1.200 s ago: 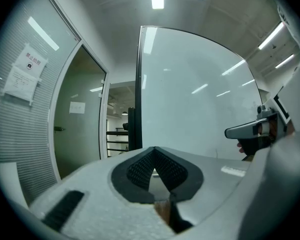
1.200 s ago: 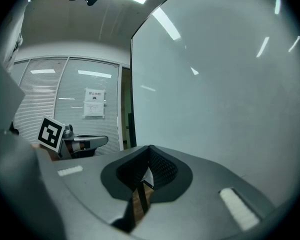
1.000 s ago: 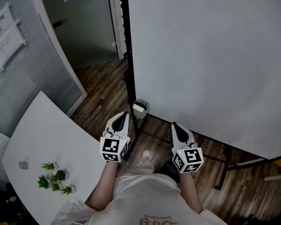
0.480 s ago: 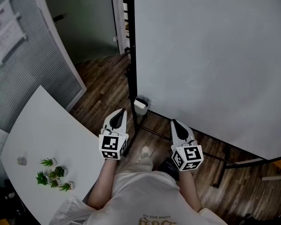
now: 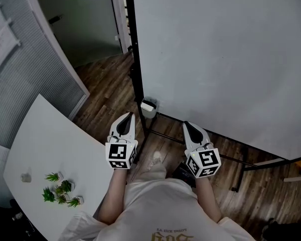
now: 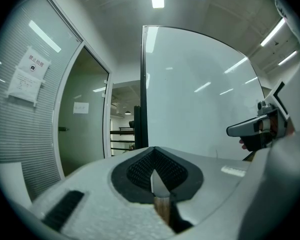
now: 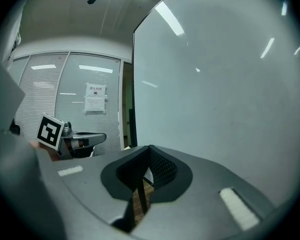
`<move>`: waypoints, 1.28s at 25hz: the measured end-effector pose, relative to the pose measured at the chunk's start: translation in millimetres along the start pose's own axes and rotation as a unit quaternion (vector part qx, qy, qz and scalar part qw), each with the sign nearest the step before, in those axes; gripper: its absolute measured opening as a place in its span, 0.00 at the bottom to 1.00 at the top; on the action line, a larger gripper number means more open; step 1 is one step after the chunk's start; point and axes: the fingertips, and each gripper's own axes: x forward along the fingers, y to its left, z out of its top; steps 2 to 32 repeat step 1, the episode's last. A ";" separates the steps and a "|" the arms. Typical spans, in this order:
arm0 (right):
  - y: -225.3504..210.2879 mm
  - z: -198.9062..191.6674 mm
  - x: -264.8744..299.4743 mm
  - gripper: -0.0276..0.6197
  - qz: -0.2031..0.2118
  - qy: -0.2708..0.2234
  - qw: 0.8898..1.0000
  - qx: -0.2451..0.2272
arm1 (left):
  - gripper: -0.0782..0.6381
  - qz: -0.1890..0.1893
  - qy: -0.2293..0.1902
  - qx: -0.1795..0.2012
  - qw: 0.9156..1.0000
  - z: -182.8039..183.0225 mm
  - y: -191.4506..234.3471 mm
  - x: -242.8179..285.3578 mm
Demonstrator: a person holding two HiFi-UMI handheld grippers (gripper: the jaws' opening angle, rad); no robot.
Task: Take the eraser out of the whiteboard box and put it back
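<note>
Two tools were held side by side before the person's chest, forearms out: the left hand-held gripper [image 5: 126,118] and the right hand-held gripper [image 5: 188,127], both pointing level at the smooth, matte whiteboard [image 5: 215,59]. Each pair of grey, mesh-padded jaws was clenched tight on nothing. The small pale whiteboard box [image 5: 148,107] hung at the board's lower left corner, just ahead of the left hand-held gripper; the eraser was too small to make out. Dark wood planks covered the floor [image 5: 110,89].

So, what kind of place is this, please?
Most likely an office or meeting room: a large whiteboard on a stand, a white table with small potted plants, and a glass partition with blinds and paper notices.
</note>
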 end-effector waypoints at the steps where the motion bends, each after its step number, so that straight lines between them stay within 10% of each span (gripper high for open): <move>1: -0.4 0.8 0.1 0.06 0.003 0.002 1.000 -0.004 | 0.10 0.003 -0.001 -0.004 1.000 -0.7 -0.7 -0.4; 32: -0.4 0.8 0.1 0.06 0.003 0.002 1.000 -0.004 | 0.10 0.003 -0.001 -0.004 1.000 -0.7 -0.7 -0.4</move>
